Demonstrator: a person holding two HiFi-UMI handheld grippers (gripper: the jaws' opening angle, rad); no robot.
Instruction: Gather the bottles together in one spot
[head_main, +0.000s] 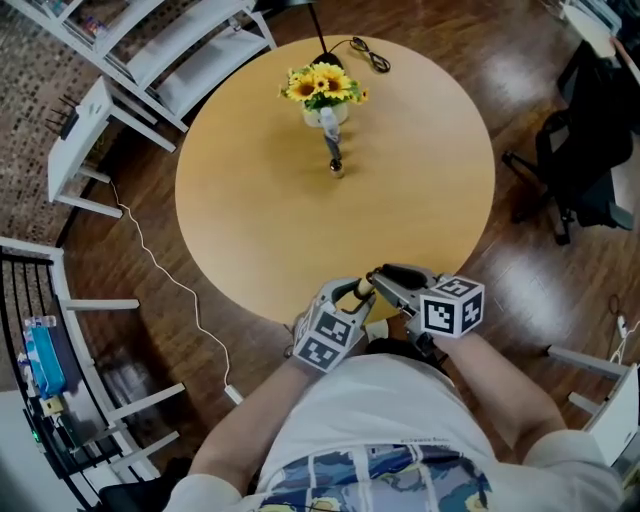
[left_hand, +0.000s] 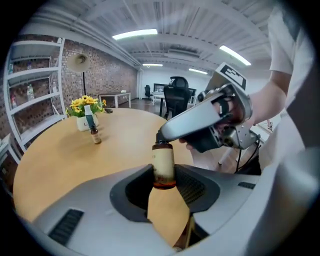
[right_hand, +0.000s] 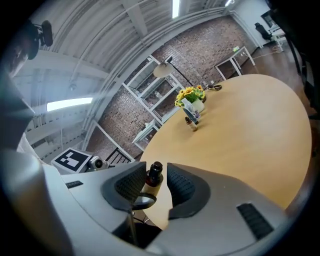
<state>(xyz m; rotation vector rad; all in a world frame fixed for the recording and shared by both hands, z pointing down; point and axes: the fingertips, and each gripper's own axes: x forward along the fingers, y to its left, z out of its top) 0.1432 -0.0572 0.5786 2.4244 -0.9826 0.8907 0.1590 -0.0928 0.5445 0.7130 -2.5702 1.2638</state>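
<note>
A small amber bottle (left_hand: 163, 167) with a pale label and black cap hangs over the round wooden table's (head_main: 260, 230) near edge. My left gripper (left_hand: 163, 172) is shut on its body. My right gripper (right_hand: 151, 182) reaches in from the right, jaws to either side of the cap (right_hand: 155, 169); a gap shows beside it. In the head view both grippers (head_main: 358, 292) (head_main: 380, 279) meet at the table's front rim. A second small amber bottle (head_main: 336, 165) stands far across the table by a taller blue-labelled one (left_hand: 89, 120) and the sunflower vase (head_main: 325, 112).
A black cable (head_main: 365, 50) lies at the table's far edge. White shelving (head_main: 170, 50) stands at the back left, and a black office chair (head_main: 590, 150) at the right. A white cord (head_main: 170, 280) trails over the wooden floor on the left.
</note>
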